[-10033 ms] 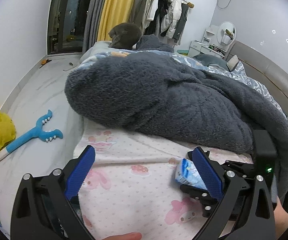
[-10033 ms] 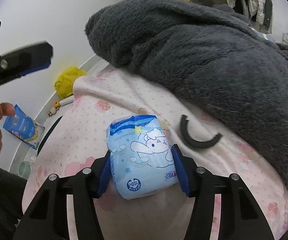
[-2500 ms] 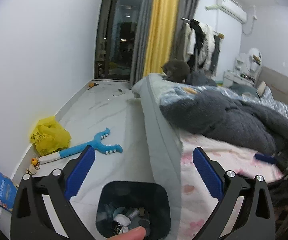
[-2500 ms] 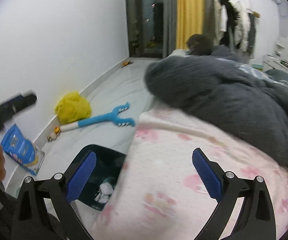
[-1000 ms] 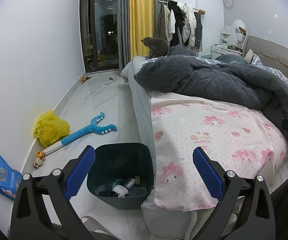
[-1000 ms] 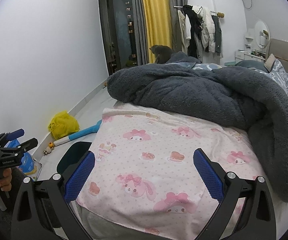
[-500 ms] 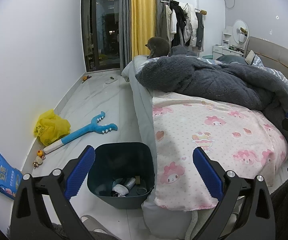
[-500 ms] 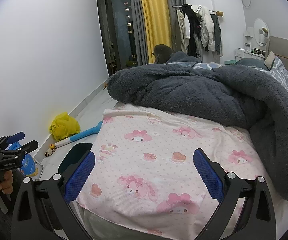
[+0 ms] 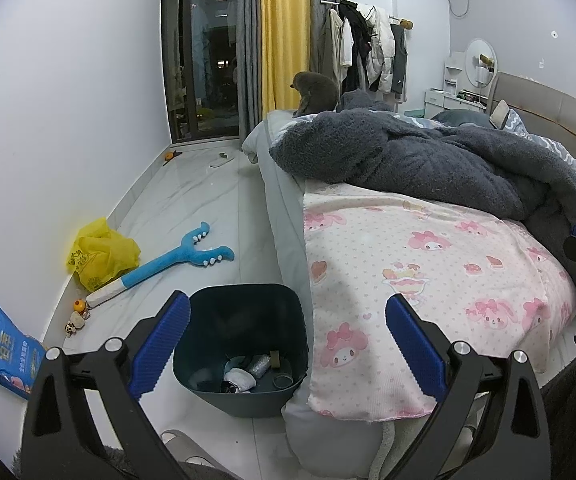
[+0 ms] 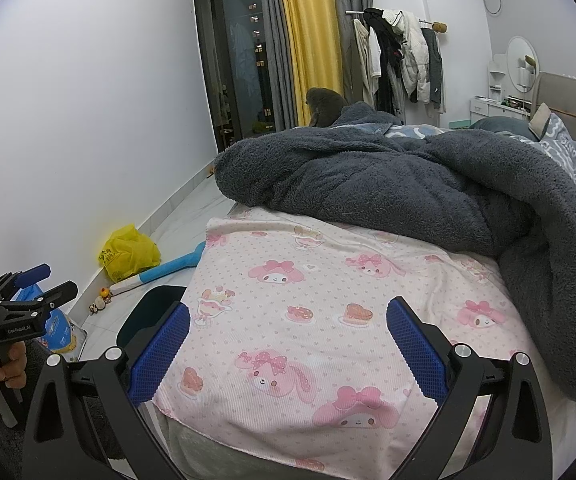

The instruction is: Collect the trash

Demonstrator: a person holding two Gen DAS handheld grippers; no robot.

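Observation:
A dark teal trash bin (image 9: 244, 312) stands on the floor against the bed's corner, with several bits of trash (image 9: 248, 372) in its bottom. My left gripper (image 9: 288, 340) is open and empty, held above and in front of the bin. My right gripper (image 10: 284, 344) is open and empty over the pink cartoon sheet (image 10: 320, 280); the bin's rim (image 10: 152, 300) shows at its left finger. The left gripper also shows at the right wrist view's left edge (image 10: 24, 296).
A grey fleece blanket (image 9: 428, 160) lies across the bed, a grey cat (image 9: 316, 92) at its far end. On the floor along the wall lie a yellow plastic bag (image 9: 100, 256), a blue toy fork (image 9: 180, 256), a blue snack bag (image 9: 8, 356) and small toys (image 9: 78, 316).
Both grippers have stayed open and empty. Both views have shifted only slightly in the last second, with the bed and bin a little nearer.

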